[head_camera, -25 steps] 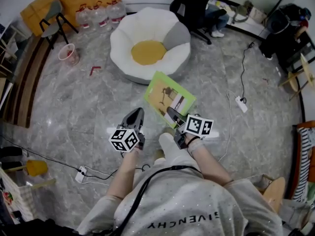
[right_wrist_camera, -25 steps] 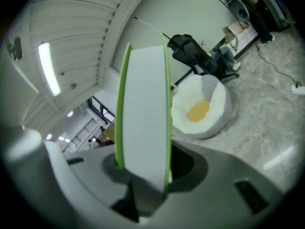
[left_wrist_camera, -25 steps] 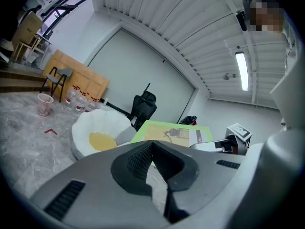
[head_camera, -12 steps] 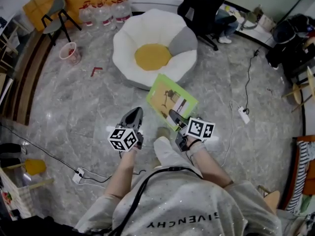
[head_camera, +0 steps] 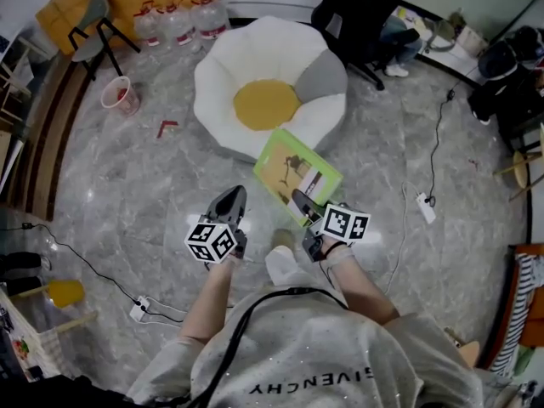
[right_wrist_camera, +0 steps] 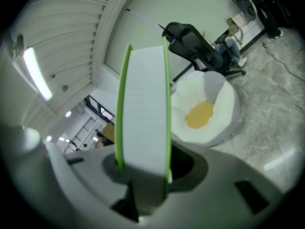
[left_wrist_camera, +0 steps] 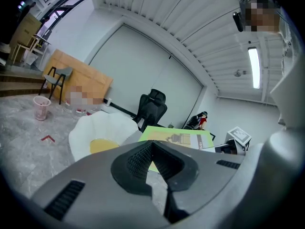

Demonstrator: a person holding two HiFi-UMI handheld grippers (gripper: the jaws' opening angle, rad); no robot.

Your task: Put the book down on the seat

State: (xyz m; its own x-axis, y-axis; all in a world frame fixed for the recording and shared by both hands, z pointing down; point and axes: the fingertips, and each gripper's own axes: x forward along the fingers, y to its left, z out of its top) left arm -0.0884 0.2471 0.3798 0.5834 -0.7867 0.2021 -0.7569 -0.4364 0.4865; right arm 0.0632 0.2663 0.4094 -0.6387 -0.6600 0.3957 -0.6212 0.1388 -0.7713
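The right gripper [head_camera: 297, 199] has its jaws clamped on the near edge of the green book [head_camera: 297, 172], held above the grey floor [head_camera: 153, 194] at centre frame, its far corner overlapping the rim of the white seat [head_camera: 217, 75] in the head view. The left gripper [head_camera: 230, 197], just left of it, is closed on nothing.

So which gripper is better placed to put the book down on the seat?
Right. The right gripper is shut on the green book, held just before the white seat; the left gripper is shut, holding nothing.
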